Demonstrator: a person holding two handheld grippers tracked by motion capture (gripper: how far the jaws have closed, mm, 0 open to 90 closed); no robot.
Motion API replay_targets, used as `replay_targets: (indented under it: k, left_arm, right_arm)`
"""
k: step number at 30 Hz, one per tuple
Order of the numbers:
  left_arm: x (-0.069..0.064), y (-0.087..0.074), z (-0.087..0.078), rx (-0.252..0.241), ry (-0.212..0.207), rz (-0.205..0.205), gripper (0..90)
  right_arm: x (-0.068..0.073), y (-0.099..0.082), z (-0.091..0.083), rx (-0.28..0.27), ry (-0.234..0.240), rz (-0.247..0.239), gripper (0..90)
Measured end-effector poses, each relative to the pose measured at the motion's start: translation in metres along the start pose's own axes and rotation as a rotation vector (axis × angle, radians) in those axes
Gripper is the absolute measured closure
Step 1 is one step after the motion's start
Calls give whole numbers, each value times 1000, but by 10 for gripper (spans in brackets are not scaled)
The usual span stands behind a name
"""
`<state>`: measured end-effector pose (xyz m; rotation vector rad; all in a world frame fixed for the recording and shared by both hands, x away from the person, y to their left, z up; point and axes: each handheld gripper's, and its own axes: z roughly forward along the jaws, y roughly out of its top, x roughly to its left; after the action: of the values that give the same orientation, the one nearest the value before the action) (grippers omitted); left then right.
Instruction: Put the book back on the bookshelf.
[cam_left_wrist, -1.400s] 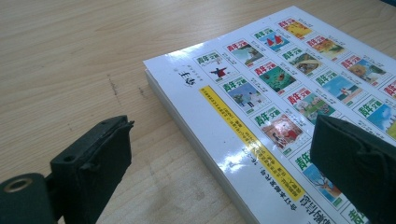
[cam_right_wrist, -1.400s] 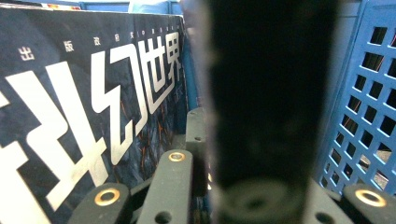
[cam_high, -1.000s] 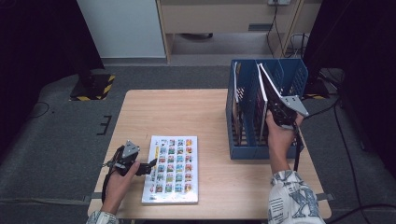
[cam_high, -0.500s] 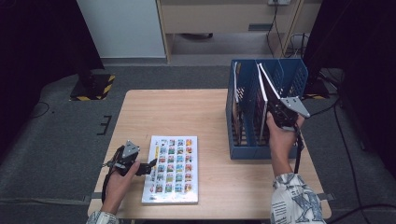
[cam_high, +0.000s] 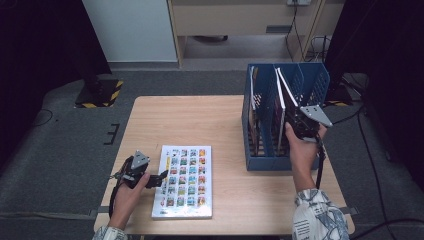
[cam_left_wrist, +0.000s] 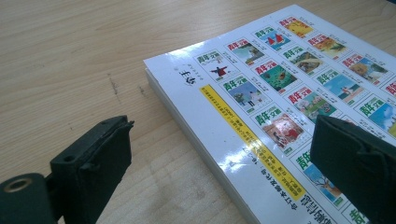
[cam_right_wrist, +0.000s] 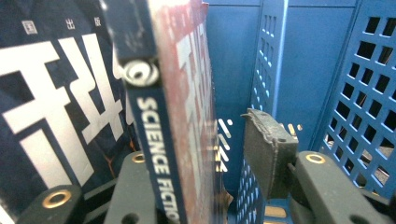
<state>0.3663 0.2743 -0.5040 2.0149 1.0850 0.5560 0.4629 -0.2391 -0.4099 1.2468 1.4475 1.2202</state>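
Note:
A white book (cam_high: 184, 181) with a grid of small colour pictures lies flat on the wooden table (cam_high: 200, 120). My left gripper (cam_high: 159, 177) rests at its left edge. In the left gripper view it (cam_left_wrist: 222, 135) is open, one jaw over bare wood, the other over the book's cover (cam_left_wrist: 280, 84). My right gripper (cam_high: 300, 122) reaches into the blue file rack (cam_high: 270, 162), around a leaning magazine (cam_high: 289, 90). Its jaws have just been opening: the "SCIENCE FICTION" magazine (cam_right_wrist: 154, 154) stands between them, and the right pad (cam_right_wrist: 268, 154) is off it.
The rack stands at the table's right side and holds other upright magazines (cam_right_wrist: 46, 93) in its left slots. Its perforated blue walls (cam_right_wrist: 364, 74) close in around the right gripper. Bare tabletop lies between the book and the rack.

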Motion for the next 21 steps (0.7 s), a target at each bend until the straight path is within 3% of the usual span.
replay_targets:
  k: [11, 21]
  left_arm:
    - [0, 0, 0, 2, 4, 1, 48]
    - [0, 0, 0, 3, 5, 1, 48]
  right_arm:
    - [-1, -1, -9, 20, -2, -17, 401]
    - [-2, -2, -17, 42, -1, -35, 341]
